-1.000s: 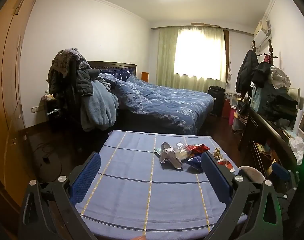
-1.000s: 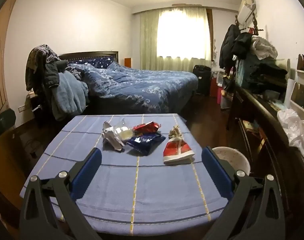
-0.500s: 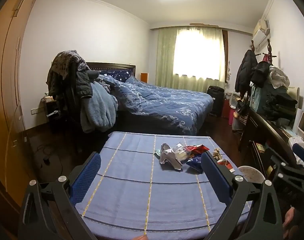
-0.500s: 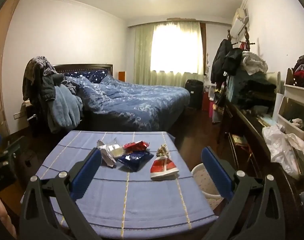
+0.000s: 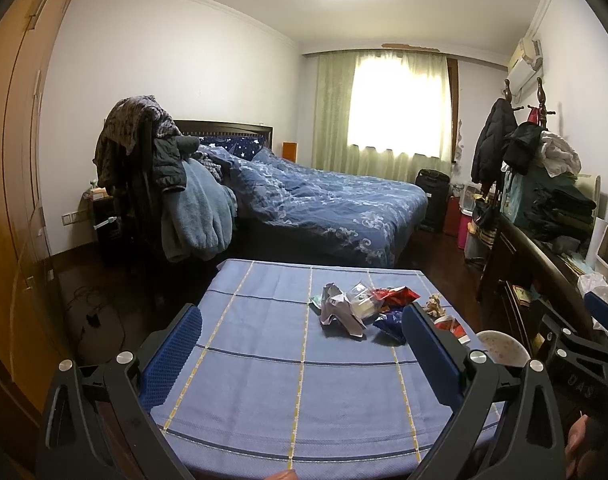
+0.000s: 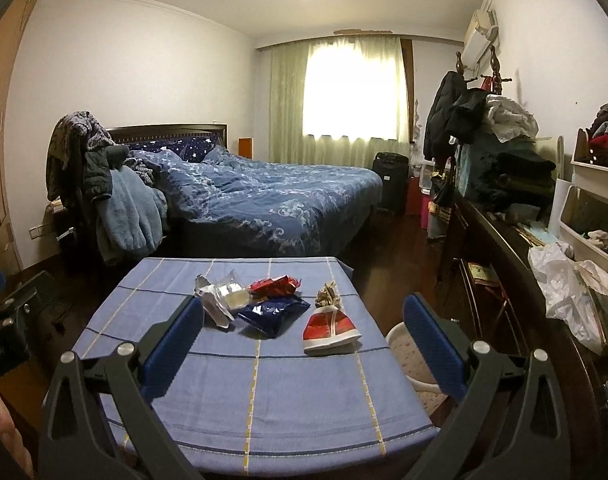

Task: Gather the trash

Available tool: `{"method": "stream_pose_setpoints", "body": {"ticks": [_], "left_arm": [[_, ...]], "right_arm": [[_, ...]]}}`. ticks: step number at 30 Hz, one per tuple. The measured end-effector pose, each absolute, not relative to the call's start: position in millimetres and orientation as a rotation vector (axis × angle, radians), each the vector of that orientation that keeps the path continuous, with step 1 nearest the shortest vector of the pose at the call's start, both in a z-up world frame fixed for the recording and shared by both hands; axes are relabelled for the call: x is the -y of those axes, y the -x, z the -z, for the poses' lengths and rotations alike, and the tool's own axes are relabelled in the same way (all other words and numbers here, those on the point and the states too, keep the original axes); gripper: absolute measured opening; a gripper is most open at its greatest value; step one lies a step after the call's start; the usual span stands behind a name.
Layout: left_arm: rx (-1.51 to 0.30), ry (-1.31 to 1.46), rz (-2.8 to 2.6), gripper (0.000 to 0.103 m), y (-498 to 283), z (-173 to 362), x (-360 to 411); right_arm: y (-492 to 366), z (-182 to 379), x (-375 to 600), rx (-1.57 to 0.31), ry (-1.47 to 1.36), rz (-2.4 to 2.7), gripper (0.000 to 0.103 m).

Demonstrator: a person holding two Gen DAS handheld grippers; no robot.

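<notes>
right gripper (image 6: 304,344): jaws wide, empty, held above the near table (image 6: 264,400) edge.
left gripper (image 5: 302,352): same, wide, empty.
trash (image 6: 272,304): cluster mid-table, beyond both.
bin (image 6: 408,348): beside table's right edge.
risk: light, crinkly wrappers probably slide on the cloth or slip the pads; red-white pack (image 6: 330,330) could get pushed off.

No lettering in either view is sharp enough to read.
</notes>
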State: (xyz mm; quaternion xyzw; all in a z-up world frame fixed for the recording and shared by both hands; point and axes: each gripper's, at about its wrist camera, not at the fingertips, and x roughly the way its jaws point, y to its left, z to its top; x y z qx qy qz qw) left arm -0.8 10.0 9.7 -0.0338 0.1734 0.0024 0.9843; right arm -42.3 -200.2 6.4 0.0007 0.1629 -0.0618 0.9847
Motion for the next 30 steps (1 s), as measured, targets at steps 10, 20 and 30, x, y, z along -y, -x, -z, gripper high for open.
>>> {"method": "stream_pose_setpoints", "body": {"ticks": [10,20,30], "left_arm": [[-0.355,0.067,-0.007,0.099,-3,1,-4],[-0.363,0.068,-0.005,0.099,-4,7,-3],[-0.363,0.069,-0.006,0.099,-4,6,-3]], "right_arm": [[35,1,200,-0.351,-0.008,0.107,0.1],[35,4,203,-0.355,-0.011,0.106,0.1],[33,9,202,-0.364,-0.011,0.103,0.1]]}}
